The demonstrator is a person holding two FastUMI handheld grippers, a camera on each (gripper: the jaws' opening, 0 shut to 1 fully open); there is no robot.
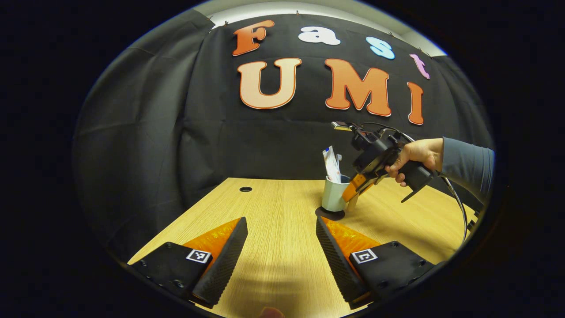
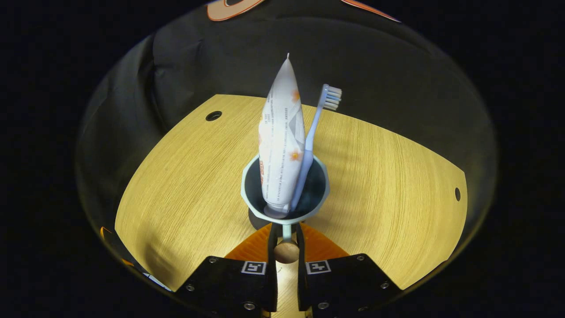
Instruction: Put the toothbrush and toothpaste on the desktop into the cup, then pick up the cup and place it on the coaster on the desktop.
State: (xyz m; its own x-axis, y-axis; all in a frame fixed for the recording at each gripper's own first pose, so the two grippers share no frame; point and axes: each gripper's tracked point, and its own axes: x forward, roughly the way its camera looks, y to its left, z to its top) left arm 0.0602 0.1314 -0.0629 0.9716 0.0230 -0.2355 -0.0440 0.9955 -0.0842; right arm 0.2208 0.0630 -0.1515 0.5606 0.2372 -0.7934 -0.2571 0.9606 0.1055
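right hand-held gripper (image 2: 286, 236) pinching cup (image 2: 285, 187) handle | left hand-held gripper (image 1: 281, 247) gaping wide | coaster (image 1: 329, 213) sitting under cup | toothpaste (image 2: 280, 145), toothbrush (image 2: 314, 132) standing inside

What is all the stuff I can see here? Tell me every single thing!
cup: one, pale grey-green, standing on the coaster, its handle between the right gripper's jaws
toothpaste: one, white tube, upright in the cup
toothbrush: one, light blue, in the cup, bristles up, leaning beside the tube
coaster: one, dark, round, under the cup
desk: one, light wood, with small round holes near its edges
wall cloth: one, black, behind the desk
left gripper: one, jaws wide apart above the bare desk, holding nothing
right gripper: one, jaws closed on the cup's handle
hand: one, grey sleeve, holding the right gripper
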